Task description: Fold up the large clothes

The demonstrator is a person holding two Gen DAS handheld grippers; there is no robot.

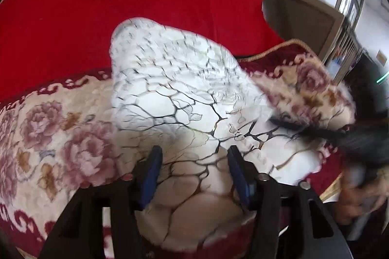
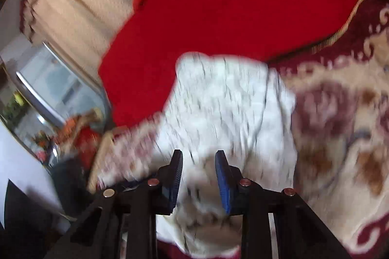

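Note:
A white garment with a black branch-like print point(image 1: 184, 103) lies folded into a compact bundle on a floral seat cover. My left gripper point(image 1: 193, 154) hovers over its near end with jaws wide open, nothing between the blue pads. The garment also shows, blurred, in the right wrist view point(image 2: 226, 108). My right gripper point(image 2: 198, 159) is over its near edge with jaws partly open and cloth below the gap. In the left wrist view the right gripper point(image 1: 359, 137) is a dark blur at the garment's right edge.
A cream and maroon floral cover point(image 1: 60, 137) spreads under the garment. A red backrest cloth point(image 1: 133, 4) rises behind it. A beige knitted throw point(image 2: 80, 4) hangs at the left, and a glass table point(image 2: 56, 93) stands beyond the seat's left end.

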